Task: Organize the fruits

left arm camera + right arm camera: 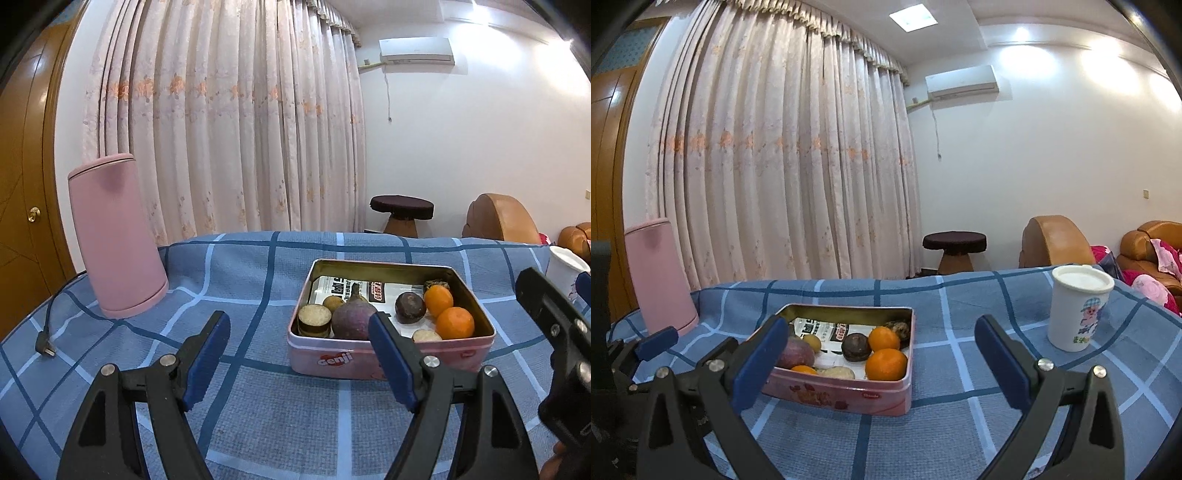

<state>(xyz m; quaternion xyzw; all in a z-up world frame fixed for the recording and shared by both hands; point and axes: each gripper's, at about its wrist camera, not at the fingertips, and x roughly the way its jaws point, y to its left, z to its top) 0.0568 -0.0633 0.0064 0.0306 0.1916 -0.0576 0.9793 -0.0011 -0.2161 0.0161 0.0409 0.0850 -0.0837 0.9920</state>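
A pink tin (pixel 391 356) sits on the bench, which is covered with a blue checked cloth (pixel 258 417), its open top facing up and its long axis running left to right across both wrist views. Inside lie two oranges (pixel 454 323), one behind the other toward the tin's right end, a dark round fruit (pixel 410 307) just left of them, and a large purple root-like piece (pixel 352 319) whose pointed tip aims away from the cameras. The left claw (pixel 299 356) hangs above the cloth in front of the tin, jaws spread wide, holding nothing. The right claw (pixel 881 363) is likewise spread and empty, its left finger overlapping the tin's near left corner. A white lidded cup (pixel 1078 308) stands upright to the tin's right, and a pink cylinder (pixel 114 236) stands well to its left.
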